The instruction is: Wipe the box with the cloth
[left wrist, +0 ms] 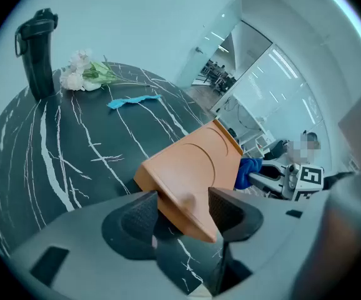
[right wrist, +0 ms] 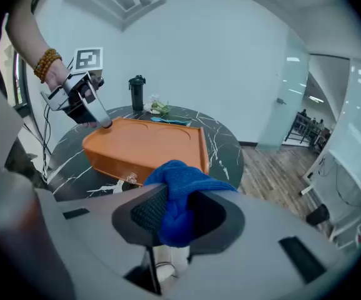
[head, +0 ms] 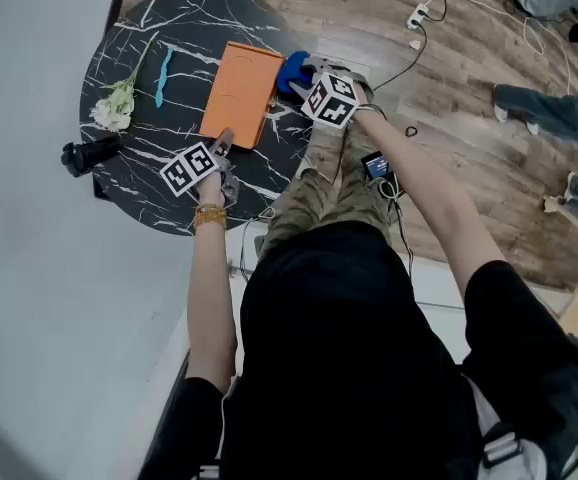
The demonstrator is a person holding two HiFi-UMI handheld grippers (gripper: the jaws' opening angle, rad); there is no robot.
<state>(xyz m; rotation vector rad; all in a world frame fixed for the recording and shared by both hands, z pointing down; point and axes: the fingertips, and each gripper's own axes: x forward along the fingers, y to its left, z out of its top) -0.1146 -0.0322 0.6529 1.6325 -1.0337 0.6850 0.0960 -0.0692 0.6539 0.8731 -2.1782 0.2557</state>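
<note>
An orange flat box (head: 239, 93) lies on the round black marble table (head: 139, 203). My left gripper (head: 224, 145) is at the box's near corner. In the left gripper view that corner (left wrist: 196, 167) sits between the wide jaws of the left gripper (left wrist: 182, 212), and I see no clear squeeze. My right gripper (head: 299, 76) is at the box's right edge, shut on a bunched blue cloth (head: 291, 71). In the right gripper view the cloth (right wrist: 177, 199) fills the jaws of the right gripper (right wrist: 177, 216), close before the box (right wrist: 149, 142).
A black bottle (head: 87, 154) lies at the table's left edge, beside white flowers (head: 114, 108) and a light blue strip (head: 163, 76). A power strip with cables (head: 416, 16) lies on the wood floor. Another person's legs (head: 544, 108) are at the right.
</note>
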